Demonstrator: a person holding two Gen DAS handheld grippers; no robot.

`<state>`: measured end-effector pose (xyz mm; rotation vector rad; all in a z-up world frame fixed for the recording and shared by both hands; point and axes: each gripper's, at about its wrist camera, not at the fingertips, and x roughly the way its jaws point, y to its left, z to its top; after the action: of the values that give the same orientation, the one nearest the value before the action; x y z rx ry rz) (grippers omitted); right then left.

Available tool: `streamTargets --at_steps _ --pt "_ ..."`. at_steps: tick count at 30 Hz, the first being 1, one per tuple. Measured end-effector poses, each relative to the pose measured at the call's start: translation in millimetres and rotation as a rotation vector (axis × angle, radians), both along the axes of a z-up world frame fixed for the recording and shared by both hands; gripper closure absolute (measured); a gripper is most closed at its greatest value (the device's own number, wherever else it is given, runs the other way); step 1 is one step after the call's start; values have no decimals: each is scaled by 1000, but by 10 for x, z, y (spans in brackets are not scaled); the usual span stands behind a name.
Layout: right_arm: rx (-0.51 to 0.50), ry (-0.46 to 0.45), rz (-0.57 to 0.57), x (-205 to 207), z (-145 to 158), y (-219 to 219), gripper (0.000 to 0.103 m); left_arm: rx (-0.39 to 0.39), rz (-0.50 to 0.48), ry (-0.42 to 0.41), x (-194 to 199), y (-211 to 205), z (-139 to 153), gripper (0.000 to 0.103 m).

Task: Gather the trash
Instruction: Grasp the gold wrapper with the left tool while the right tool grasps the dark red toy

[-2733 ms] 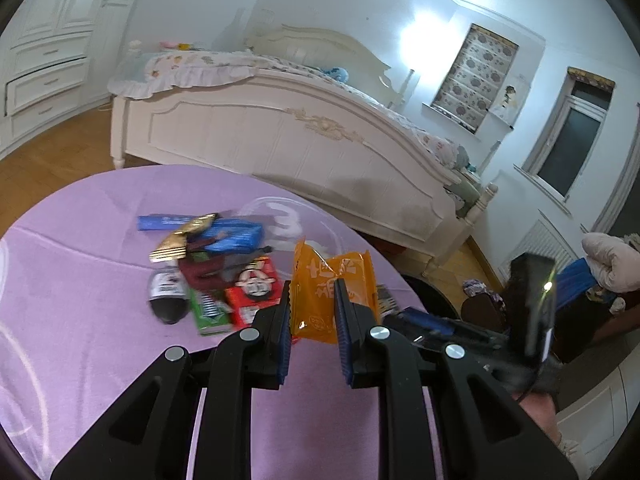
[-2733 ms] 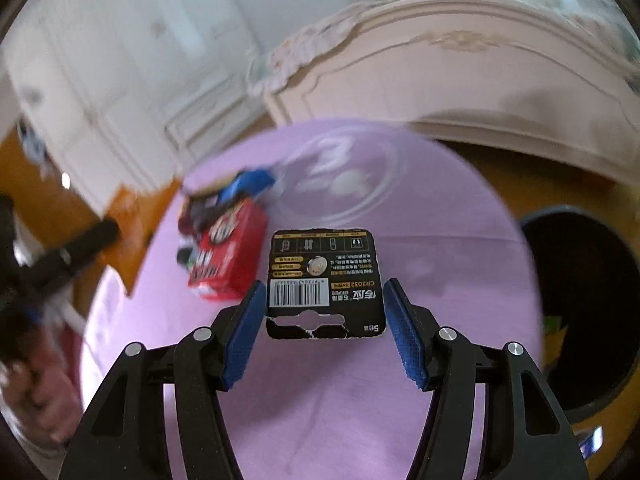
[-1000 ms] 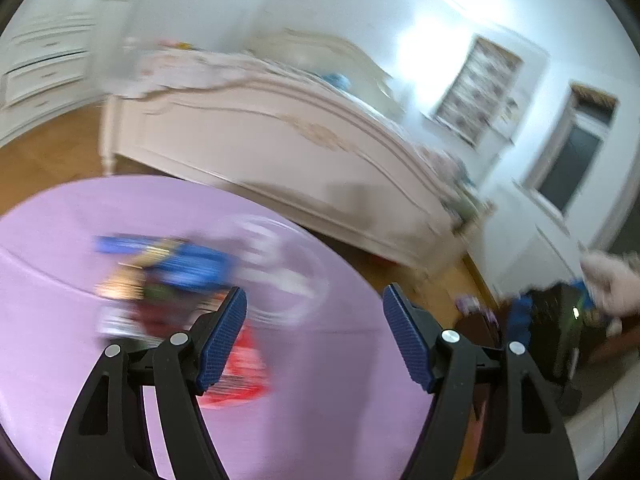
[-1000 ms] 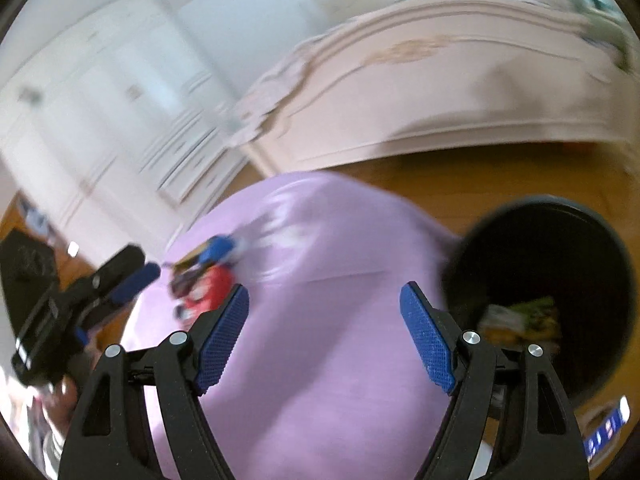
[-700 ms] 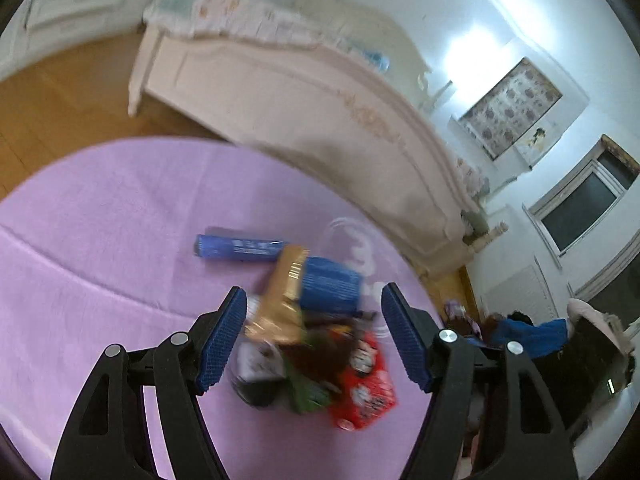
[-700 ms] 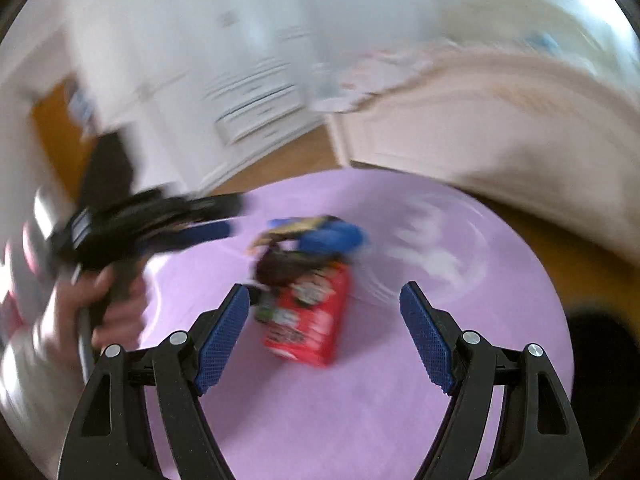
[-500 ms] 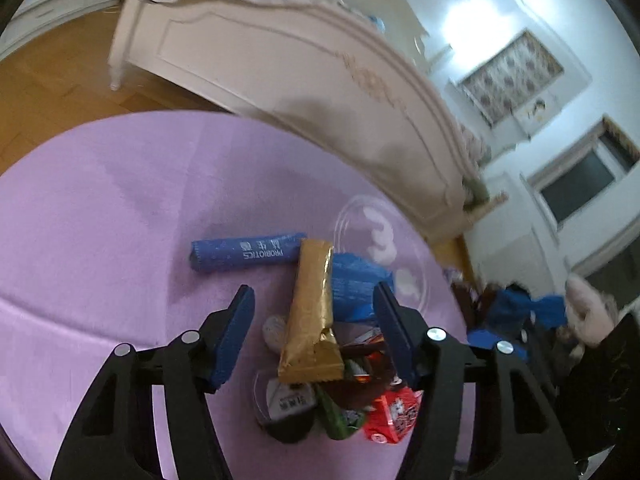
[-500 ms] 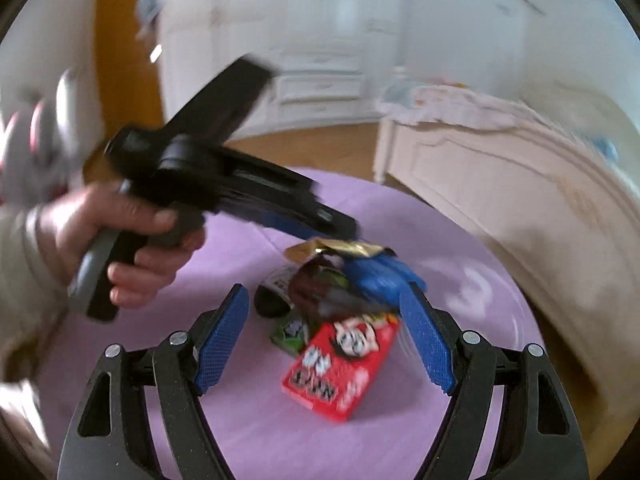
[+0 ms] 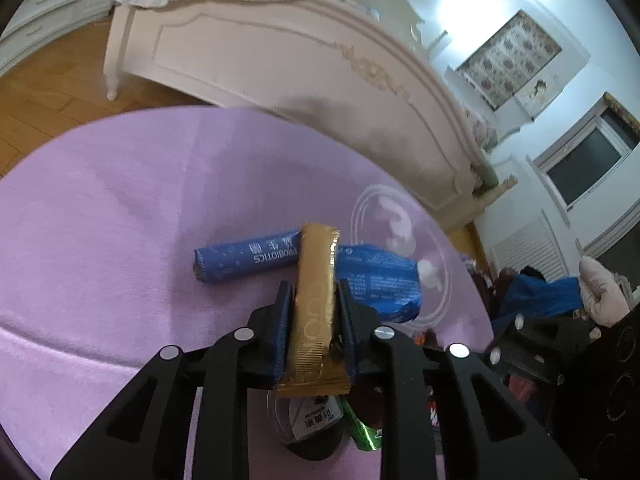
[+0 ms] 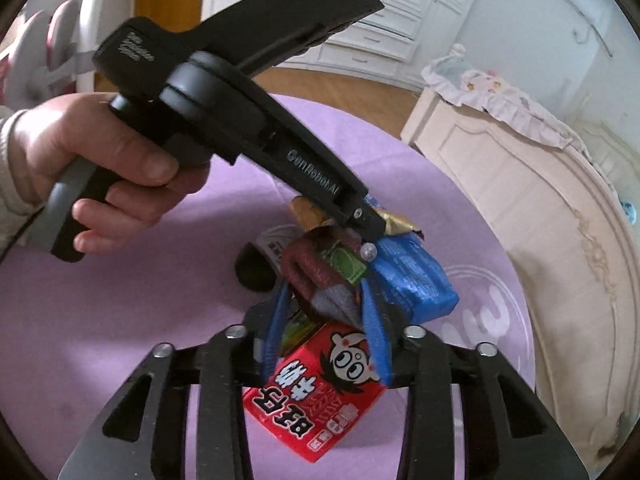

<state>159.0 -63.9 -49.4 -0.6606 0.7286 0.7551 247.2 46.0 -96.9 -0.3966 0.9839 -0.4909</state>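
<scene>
Both grippers sit in the trash pile on the purple table [image 9: 100, 240]. Left gripper [image 9: 314, 320] has just closed on the gold wrapper [image 9: 316, 280]; right gripper [image 10: 326, 320] has just closed on the maroon wrapper [image 10: 316, 276], above the red box [image 10: 320, 392].

Risk: overlapping pieces drag neighbours off the table on lift.

A second ago both were wide open and empty.

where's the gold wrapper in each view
Left wrist view: the gold wrapper stands lengthwise at centre, squeezed between the left tongs, its far end over the blue packets.
Right wrist view: only its crinkled ends show above centre, poking out behind the left tongs' tip.
Shared landmark: the big blue packet right of the wrapper.
</scene>
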Motion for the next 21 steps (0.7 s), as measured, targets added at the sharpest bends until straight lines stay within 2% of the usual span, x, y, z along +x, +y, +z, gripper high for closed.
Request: streamTargets --at_steps 4,10,13,17,21 --pt "79 -8 -9 -176 144 -112 77 -8 49 -62 -152 88 170 81" --pt "315 26 -72 -453 446 -532 77 -28 111 -149 -487 197 475 81" --pt "461 34 -158 -608 575 -852 77 -15 123 -201 -679 117 632 81" --pt "598 33 -283 -656 677 -1253 77 49 117 -273 -957 -201 797 81" --pt "740 53 -409 -726 690 -1750 77 89 58 -330 -1165 -654 884 81"
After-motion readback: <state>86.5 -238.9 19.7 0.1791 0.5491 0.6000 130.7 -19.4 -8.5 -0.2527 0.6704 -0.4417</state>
